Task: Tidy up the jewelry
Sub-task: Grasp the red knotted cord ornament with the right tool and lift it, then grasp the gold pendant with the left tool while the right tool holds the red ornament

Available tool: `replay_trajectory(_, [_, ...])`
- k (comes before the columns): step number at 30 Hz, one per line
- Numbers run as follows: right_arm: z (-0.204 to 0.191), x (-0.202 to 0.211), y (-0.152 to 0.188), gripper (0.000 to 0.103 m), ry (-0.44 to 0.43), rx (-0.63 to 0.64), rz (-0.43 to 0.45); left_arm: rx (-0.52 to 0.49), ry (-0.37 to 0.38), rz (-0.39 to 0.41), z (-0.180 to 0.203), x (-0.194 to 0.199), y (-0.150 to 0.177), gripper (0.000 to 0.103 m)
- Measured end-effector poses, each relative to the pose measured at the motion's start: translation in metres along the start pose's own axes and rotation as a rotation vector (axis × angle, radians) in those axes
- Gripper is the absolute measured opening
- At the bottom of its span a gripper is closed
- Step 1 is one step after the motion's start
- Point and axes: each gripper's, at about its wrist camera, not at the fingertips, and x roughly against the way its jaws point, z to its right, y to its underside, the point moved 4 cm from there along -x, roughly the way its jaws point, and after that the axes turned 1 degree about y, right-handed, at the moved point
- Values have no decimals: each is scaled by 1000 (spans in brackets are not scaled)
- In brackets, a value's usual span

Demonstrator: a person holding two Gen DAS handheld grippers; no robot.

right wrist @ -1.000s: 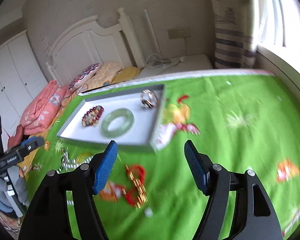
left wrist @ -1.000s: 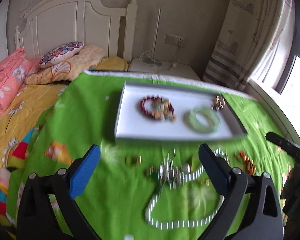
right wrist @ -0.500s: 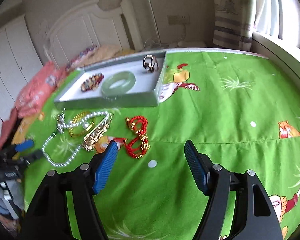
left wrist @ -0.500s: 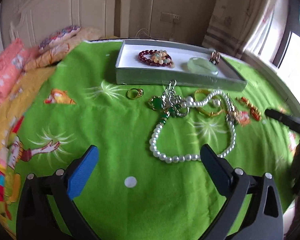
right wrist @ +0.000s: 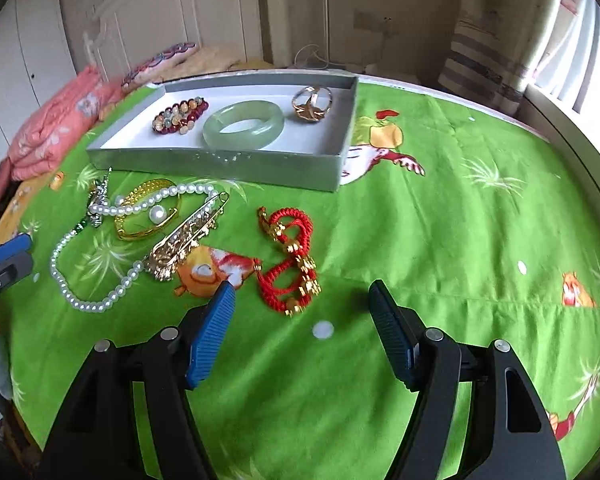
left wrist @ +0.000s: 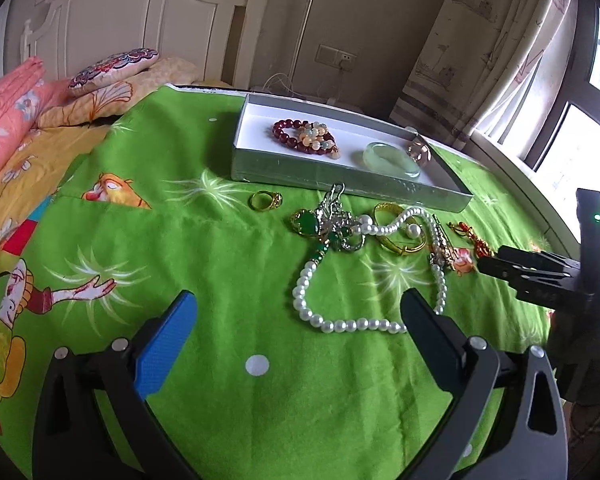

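I am holding my right gripper (right wrist: 302, 300) over the green bed cover (right wrist: 440, 240), its jaws standing apart and having just been closing a little, with nothing pressed between them. The red cord bracelet (right wrist: 290, 260) is lying on the cover just above the gap between my blue pads, in the lower middle of the right wrist view. Left of it a gold brooch (right wrist: 184, 236), a gold bangle (right wrist: 146, 216) and a pearl necklace (right wrist: 116, 248) are lying tangled together. In the upper middle of that view the grey tray (right wrist: 228, 162) is holding a beaded bracelet (right wrist: 180, 114), a pale green bangle (right wrist: 242, 124) and a rose-gold ring (right wrist: 312, 104).

My left gripper (left wrist: 298, 304) is hanging over the same cover with its jaws wide apart and empty. The pearl necklace (left wrist: 340, 322) is lying just above its right pad. A gold ring (left wrist: 265, 200) is sitting alone at the middle of the left wrist view, just in front of the tray (left wrist: 340, 178), and a green stone pendant (left wrist: 306, 222) is lying beside it to the right.
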Motion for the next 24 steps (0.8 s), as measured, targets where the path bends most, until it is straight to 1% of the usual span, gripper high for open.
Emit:
replay_trajectory(1, [-2, -1, -2, 62, 3, 12, -2, 4, 6, 2, 0, 0, 0, 101])
replay_trajectory(3, [-6, -3, -5, 54, 13, 37, 1, 6, 10, 5, -1, 1, 0, 101])
replay_trajectory(5, [-7, -4, -6, 50, 11, 44, 6, 8, 12, 6, -1, 1, 0, 101])
replay_trajectory(7, [-6, -2, -5, 38, 10, 49, 18, 8, 12, 6, -1, 1, 1, 101])
replay_trajectory(8, [-6, 0, -3, 25, 10, 52, 23, 10, 12, 6, -1, 1, 1, 101])
replay_trajectory(9, [-5, 2, -1, 18, 13, 54, 25, 11, 11, 5, -1, 1, 1, 101])
replay_trajectory(11, [-5, 7, 4, 14, 28, 60, 28, 13, 10, 3, -2, 2, 1, 101])
replay_trajectory(12, [-3, 12, 7, 13, 32, 54, 35, 14, 8, 2, -2, 2, 1, 101])
replay_trajectory(13, [-1, 18, 10, 10, 28, 44, 52, 14, 7, 1, -2, 2, 0, 101])
replay_trajectory(17, [10, 38, 21, 10, -11, -1, 98, -1, -12, 2, 2, 4, 0, 101])
replay_trajectory(20, [16, 48, 26, 10, -31, -24, 122, -59, -30, -8, 16, 4, 1, 101])
replay_trajectory(24, [23, 64, 32, 10, -108, -65, 193, -91, 6, -25, 41, 3, 6, 100])
